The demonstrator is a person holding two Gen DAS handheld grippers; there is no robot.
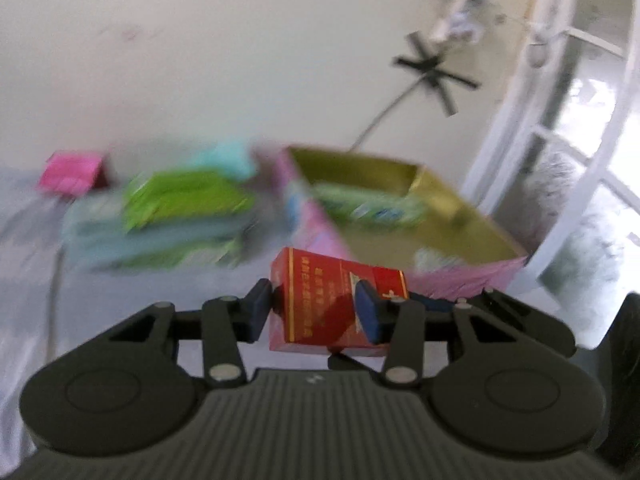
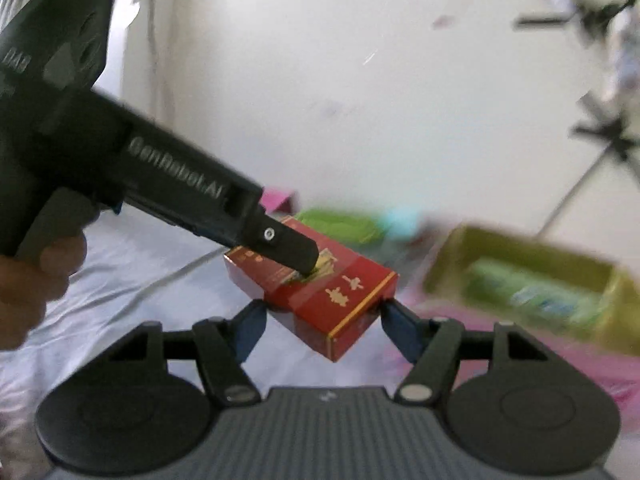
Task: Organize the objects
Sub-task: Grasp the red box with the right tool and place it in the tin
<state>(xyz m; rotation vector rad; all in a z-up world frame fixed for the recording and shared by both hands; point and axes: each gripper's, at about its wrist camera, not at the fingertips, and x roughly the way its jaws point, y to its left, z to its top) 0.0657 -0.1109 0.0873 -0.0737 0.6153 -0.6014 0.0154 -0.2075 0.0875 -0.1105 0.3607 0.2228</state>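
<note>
Beyond both tongs, the tray (image 1: 472,216) is being approached. Between them, the red pack (image 1: 320,304) is being pinched by the left tongs (image 1: 316,308) and flanked by the right tongs (image 2: 320,316). If opposing pulls are applied, it may be twisted loose.

Motion blur smears the green and teal packets (image 1: 176,216) stacked on the bed and the green pack (image 1: 368,204) inside the gold-lined box (image 1: 472,216), so no print is legible. The left gripper (image 2: 308,268) hides part of the red carton (image 2: 340,300).
</note>
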